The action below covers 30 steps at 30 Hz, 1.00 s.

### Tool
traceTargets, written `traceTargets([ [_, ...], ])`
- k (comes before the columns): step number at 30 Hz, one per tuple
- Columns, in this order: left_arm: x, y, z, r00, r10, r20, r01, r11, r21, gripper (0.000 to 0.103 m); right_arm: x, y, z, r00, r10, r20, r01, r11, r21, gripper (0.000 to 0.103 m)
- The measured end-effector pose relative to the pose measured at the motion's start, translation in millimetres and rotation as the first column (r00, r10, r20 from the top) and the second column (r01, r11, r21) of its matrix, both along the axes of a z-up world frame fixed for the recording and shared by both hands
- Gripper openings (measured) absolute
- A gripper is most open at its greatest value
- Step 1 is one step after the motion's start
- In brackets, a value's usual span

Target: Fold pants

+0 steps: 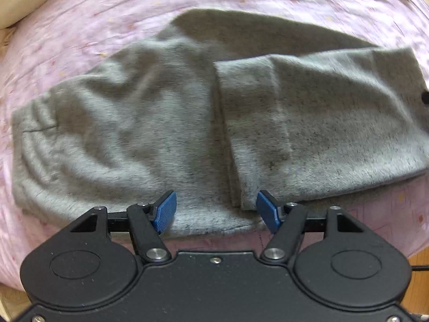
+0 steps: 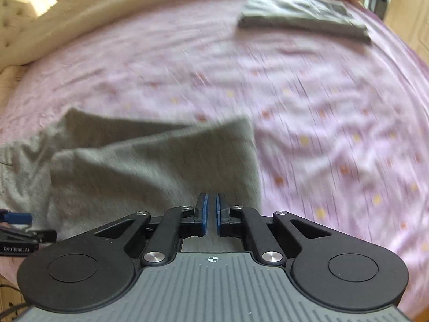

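Note:
Grey pants (image 1: 166, 123) lie on the pink bed sheet (image 1: 80, 26), with one part folded over on the right (image 1: 321, 123). My left gripper (image 1: 215, 212) is open just above the pants' near edge, blue pads apart and empty. In the right wrist view the pants (image 2: 150, 166) lie at left. My right gripper (image 2: 211, 212) is over their right end, its blue pads nearly together with a thin gap and nothing between them. The left gripper's tip (image 2: 16, 218) shows at the far left edge.
A folded grey garment (image 2: 303, 16) lies at the far right of the bed. A cream headboard or padded edge (image 2: 80, 18) runs along the far side. Wooden floor (image 1: 418, 257) shows beyond the near right edge of the bed.

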State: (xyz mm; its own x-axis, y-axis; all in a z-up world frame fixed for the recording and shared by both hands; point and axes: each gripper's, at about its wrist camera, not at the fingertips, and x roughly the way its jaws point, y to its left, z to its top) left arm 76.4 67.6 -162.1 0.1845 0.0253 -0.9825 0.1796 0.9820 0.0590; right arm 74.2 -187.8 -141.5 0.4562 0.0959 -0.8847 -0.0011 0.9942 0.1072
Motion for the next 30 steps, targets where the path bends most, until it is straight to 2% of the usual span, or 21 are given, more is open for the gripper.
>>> traceTargets([
  [5, -5, 11, 8, 0.997, 0.082, 0.013, -0.083, 0.995, 0.051, 0.069, 54, -12, -39, 0.993, -0.064, -0.103, 0.06, 0.997, -0.04, 0.003],
  [6, -8, 15, 11, 0.994, 0.105, 0.017, -0.106, 0.993, 0.057, 0.069, 56, -9, -37, 0.995, -0.057, -0.086, 0.053, 0.998, -0.042, 0.002],
  [9, -20, 28, 18, 0.982, 0.185, 0.031, -0.187, 0.979, 0.077, 0.069, 48, 16, -20, 0.999, 0.04, 0.005, -0.039, 0.997, -0.065, 0.003],
  [12, -34, 52, 20, 0.959, 0.283, 0.023, -0.284, 0.953, 0.101, 0.069, 41, 48, -9, 0.986, 0.161, 0.045, -0.163, 0.985, 0.049, 0.005],
  [15, -45, 74, 21, 0.928, 0.371, 0.025, -0.371, 0.921, 0.115, 0.069, 41, 92, -13, 0.961, 0.273, 0.039, -0.275, 0.956, 0.1, 0.005],
  [18, -51, 98, 25, 0.905, 0.424, 0.037, -0.426, 0.896, 0.124, 0.069, 47, 130, -23, 0.944, 0.33, -0.004, -0.328, 0.937, 0.117, 0.005],
  [20, -53, 114, 27, 0.898, 0.437, 0.053, -0.44, 0.889, 0.126, 0.069, 51, 153, -32, 0.935, 0.351, -0.039, -0.345, 0.932, 0.11, 0.005],
  [25, -39, 157, 34, 0.91, 0.399, 0.113, -0.411, 0.904, 0.116, 0.072, 51, 179, -54, 0.942, 0.318, -0.106, -0.312, 0.948, 0.067, 0.006],
  [30, -11, 201, 32, 0.932, 0.325, 0.16, -0.34, 0.938, 0.073, 0.074, 43, 185, -47, 0.968, 0.217, -0.124, -0.215, 0.976, 0.031, 0.006],
])
